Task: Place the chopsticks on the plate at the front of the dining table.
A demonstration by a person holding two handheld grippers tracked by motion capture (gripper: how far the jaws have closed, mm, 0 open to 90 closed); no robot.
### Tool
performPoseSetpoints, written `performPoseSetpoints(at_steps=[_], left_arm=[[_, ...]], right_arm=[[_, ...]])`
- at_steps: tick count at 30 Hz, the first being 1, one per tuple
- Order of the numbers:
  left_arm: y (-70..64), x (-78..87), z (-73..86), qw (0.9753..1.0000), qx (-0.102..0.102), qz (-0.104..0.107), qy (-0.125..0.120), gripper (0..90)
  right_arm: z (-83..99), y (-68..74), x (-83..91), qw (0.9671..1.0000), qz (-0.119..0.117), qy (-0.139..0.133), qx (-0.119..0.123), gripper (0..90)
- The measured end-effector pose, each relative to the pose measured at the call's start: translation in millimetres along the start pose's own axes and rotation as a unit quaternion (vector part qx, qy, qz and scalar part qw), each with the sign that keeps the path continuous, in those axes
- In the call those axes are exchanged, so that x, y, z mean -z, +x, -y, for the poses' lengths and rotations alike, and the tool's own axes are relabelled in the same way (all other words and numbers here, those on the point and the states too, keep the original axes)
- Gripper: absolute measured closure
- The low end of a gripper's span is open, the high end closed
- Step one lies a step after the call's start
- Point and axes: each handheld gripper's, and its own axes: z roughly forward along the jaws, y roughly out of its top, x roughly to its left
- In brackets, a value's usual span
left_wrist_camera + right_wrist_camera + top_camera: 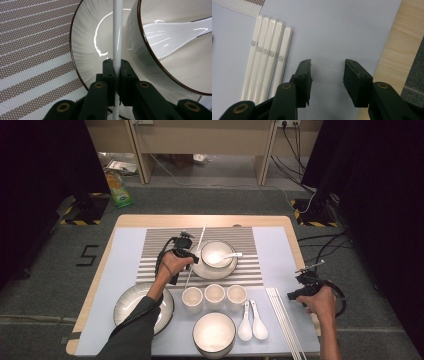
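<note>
At the near edge of the bench (pixel 292 232) a bowl (pixel 214 332) is cut off by the frame, and so are the near ends of the chopsticks (pixel 285 317) lying at the right. The right gripper view counts five of them side by side, touching, on the blue mat (pixel 332 30). Two spoons (pixel 252 321) lie between bowl and chopsticks. To the left, a grey plate (pixel 131 301) is partly hidden under the person's sleeve.

The right hand-held gripper (pixel 301 289) sits over the mat near the bench's right edge, jaws apart with nothing between them — the chopsticks lie just beside its left jaw in its own view.

Farther on stand three cups (pixel 214 296) in a row. Beyond them, on the striped mat (pixel 150 250), the left hand-held gripper (pixel 117 75) is clamped on a single chopstick (pixel 117 30), which stands nearly upright in its view and runs out of frame at top and bottom. Behind it a second plate (pixel 90 45) carries a second bowl (pixel 180 67) with a third spoon (pixel 175 30) in it; whether the stick touches the plate or the bowl I cannot tell.
</note>
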Motion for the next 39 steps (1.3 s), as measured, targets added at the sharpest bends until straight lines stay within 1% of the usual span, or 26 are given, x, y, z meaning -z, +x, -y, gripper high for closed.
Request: performPoseSetpoints(at_steps=[2, 5, 10, 13, 16, 23, 28, 29, 33, 35, 37, 39], left_arm=[[-0.7, -1.1, -0.1, 1.0, 0.0, -0.001, 0.003, 84.8], [-1.7, -3.4, -0.1, 0.9998, -0.005, -0.017, 0.007, 84.8], [-2.6, -5.3, -0.8, 0.9997, -0.006, -0.021, 0.011, 84.7], [-2.5, -7.6, -1.2, 0.9996, -0.003, -0.025, 0.014, 84.7], [-4.1, -9.4, -1.8, 0.9992, -0.008, -0.035, 0.016, 84.7], [-7.3, -13.3, -2.5, 0.9985, -0.013, -0.048, 0.023, 84.6], [-7.5, -15.4, -2.4, 0.9983, -0.014, -0.049, 0.029, 84.3], [-7.6, -15.7, -2.3, 0.9983, -0.013, -0.049, 0.028, 84.2], [-7.8, -15.5, -2.4, 0.9985, -0.013, -0.046, 0.028, 83.9], [-8.1, -14.8, -2.4, 0.9986, -0.011, -0.045, 0.026, 82.9], [-8.6, -13.9, -2.4, 0.9985, -0.014, -0.045, 0.029, 82.0], [-8.7, -12.3, -2.2, 0.9985, -0.013, -0.046, 0.026, 80.5]], right_arm=[[0.0, 0.1, 0.0, 1.0, 0.0, 0.0, 0.0, 57.3], [-0.1, 0.3, -0.1, 1.0, 0.001, 0.0, 0.001, 57.2], [0.1, 0.1, -0.1, 1.0, 0.001, 0.0, 0.002, 57.1], [0.3, -0.1, 0.0, 1.0, 0.0, -0.001, 0.001, 57.1], [0.3, -0.2, 0.0, 1.0, -0.001, -0.001, 0.001, 57.1], [0.0, 0.0, -0.1, 1.0, -0.001, 0.0, -0.001, 57.1], [0.6, -0.9, 0.1, 1.0, -0.002, -0.002, 0.002, 57.2], [0.7, -0.7, 0.2, 1.0, -0.003, -0.001, -0.001, 57.2], [0.7, -0.7, 0.2, 1.0, -0.003, -0.002, -0.001, 57.1], [0.7, -0.6, 0.2, 1.0, -0.003, -0.002, -0.002, 57.1], [0.8, -0.6, 0.2, 1.0, -0.003, -0.002, -0.002, 57.1], [0.7, -0.6, 0.1, 1.0, -0.003, -0.002, -0.001, 57.2]])
